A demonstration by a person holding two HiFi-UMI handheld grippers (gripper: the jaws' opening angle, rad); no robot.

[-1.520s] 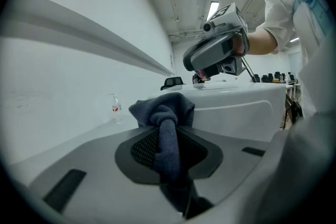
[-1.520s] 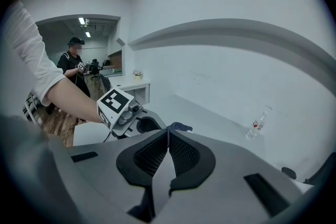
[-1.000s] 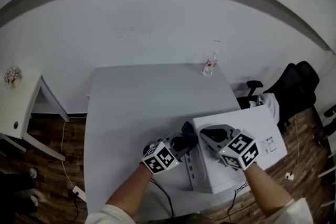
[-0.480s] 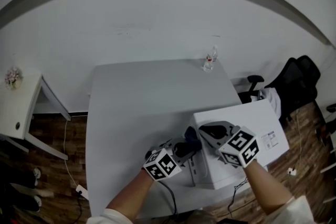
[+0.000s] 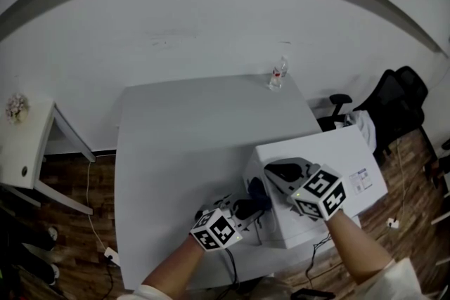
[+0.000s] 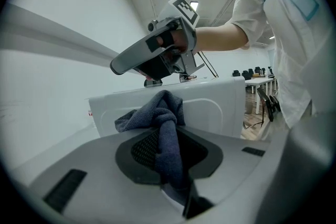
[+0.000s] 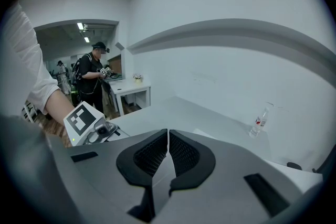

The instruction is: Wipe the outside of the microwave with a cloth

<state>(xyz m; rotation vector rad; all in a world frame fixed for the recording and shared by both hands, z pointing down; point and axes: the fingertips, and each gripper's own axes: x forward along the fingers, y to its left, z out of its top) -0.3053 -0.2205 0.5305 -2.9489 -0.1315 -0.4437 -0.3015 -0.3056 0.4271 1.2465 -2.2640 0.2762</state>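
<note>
While right gripper (image 5: 278, 171) holds its spot, left gripper (image 5: 251, 204) has slid back toward the wearer along the microwave's side vs. 1 s ago. Items, L to R:
- Side table (image 5: 28, 144): white, far L, well apart.
- Table (image 5: 183, 144): grey.
- Left gripper: jaws pinching cloth (image 5: 257, 188), dark, bunched, at microwave's L wall; gripper hides part of that wall in head view.
- Cable (image 5: 228, 267): hangs off table's near edge, below left gripper.
- Microwave (image 5: 351, 158): white, at table's R near corner.
- Right gripper: jaws pressed together, nothing betw. them, over microwave top.
- Bottle (image 5: 278, 74): upright, table's far R corner.
- Chair (image 5: 397, 105): black, on floor, far R.
</note>
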